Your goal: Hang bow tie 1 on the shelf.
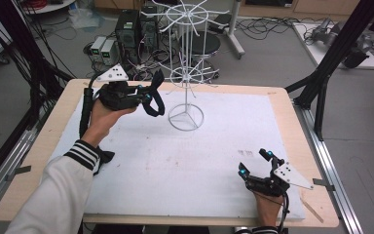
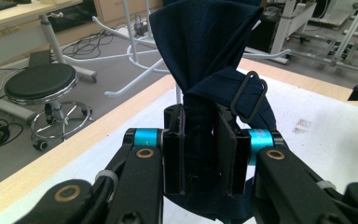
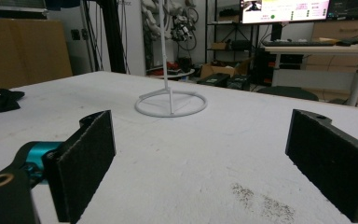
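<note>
White table (image 1: 214, 161) at centre: left gripper (image 1: 148, 95) clamps the dark bow tie (image 1: 154, 100), right gripper (image 1: 255, 163) gapes empty; strap may snag the rack (image 1: 187, 63)

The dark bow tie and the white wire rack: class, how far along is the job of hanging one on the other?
Done: the left gripper has the dark bow tie clamped and lifted off the table. In hand: it is held beside the white wire rack. Left: hooking it on an arm; the right gripper rests open.

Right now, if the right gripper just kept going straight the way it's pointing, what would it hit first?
Probably the ring base of the white wire stand. The right gripper points across bare white tabletop toward it with open, empty jaws; depth is hard to judge.
</note>
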